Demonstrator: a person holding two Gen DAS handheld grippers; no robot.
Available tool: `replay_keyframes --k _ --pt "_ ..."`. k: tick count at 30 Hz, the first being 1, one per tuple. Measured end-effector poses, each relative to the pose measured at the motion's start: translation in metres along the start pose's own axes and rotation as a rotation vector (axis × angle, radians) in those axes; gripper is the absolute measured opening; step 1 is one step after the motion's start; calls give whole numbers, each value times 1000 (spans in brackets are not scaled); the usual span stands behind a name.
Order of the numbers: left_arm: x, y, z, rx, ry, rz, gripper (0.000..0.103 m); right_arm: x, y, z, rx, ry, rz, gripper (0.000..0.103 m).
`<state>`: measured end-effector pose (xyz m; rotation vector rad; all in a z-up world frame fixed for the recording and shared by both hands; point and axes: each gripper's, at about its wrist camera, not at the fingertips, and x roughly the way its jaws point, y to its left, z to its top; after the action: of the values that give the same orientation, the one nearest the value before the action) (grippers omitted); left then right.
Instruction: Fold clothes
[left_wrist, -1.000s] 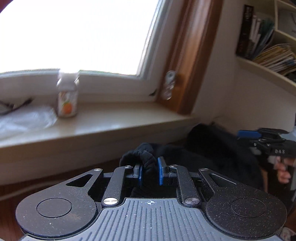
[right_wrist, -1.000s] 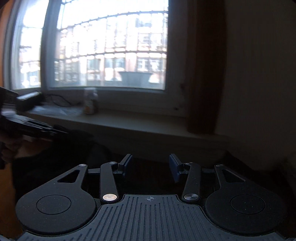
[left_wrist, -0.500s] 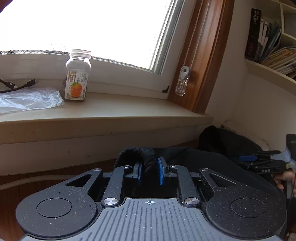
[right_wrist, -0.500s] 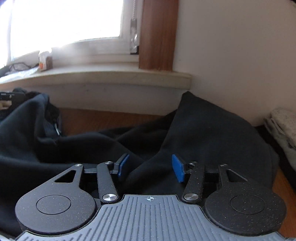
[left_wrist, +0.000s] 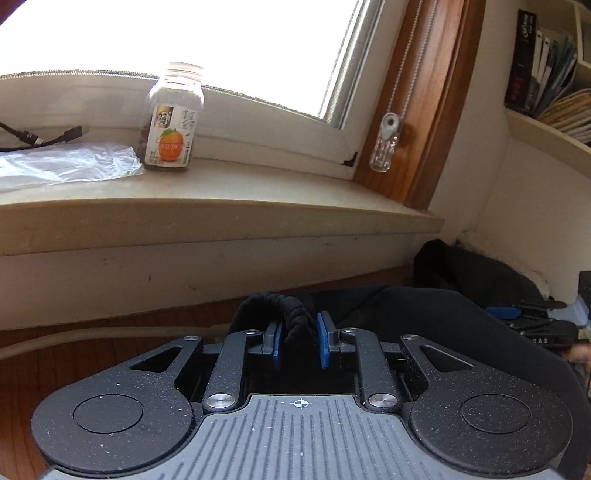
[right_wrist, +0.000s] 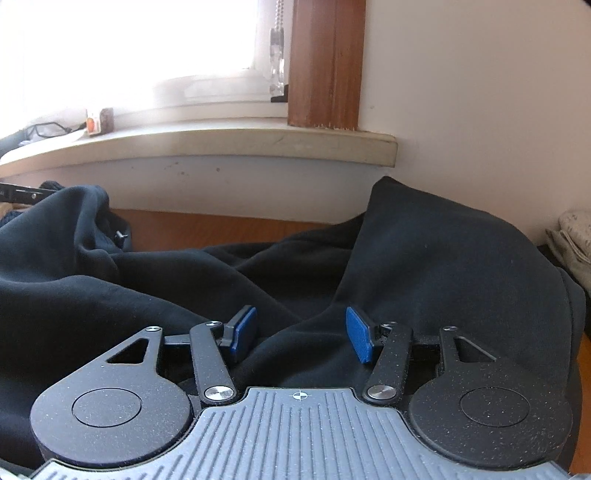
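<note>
A black garment (right_wrist: 443, 258) lies crumpled on the wooden surface below the windowsill, one part propped against the wall. My left gripper (left_wrist: 298, 338) is shut on its ribbed hem (left_wrist: 291, 314), which bunches up between the blue pads. My right gripper (right_wrist: 301, 334) is open, blue pads well apart, with a fold of the black garment lying loose between and under them, not pinched. In the left wrist view the black garment (left_wrist: 461, 321) spreads to the right, where the right gripper (left_wrist: 532, 321) shows low at the edge.
A windowsill (left_wrist: 221, 206) runs across the back with a glass jar (left_wrist: 173, 122), a plastic bag (left_wrist: 66, 162) and a cable (left_wrist: 44, 138). A blind-cord weight (left_wrist: 386, 142) hangs by the wooden frame. Books fill a shelf (left_wrist: 546, 85). Light folded cloth (right_wrist: 572, 240) lies right.
Both grippers have sunk toward the wooden surface and the garment has settled onto it. The right jaws have spread wider. The left keeps its grip on the hem.
</note>
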<state>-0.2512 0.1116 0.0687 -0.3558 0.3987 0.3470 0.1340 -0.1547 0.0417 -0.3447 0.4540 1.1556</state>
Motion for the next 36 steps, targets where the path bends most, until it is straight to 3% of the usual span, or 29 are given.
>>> replay_keyframes --k 21,36 --pt "-1 1 -5 3 -22 2 22 -3 -1 -2 38 -35 -12 54" --pt "-23 -9 -1 82 -61 32 20 -3 2 -2 11 -34 -30 54"
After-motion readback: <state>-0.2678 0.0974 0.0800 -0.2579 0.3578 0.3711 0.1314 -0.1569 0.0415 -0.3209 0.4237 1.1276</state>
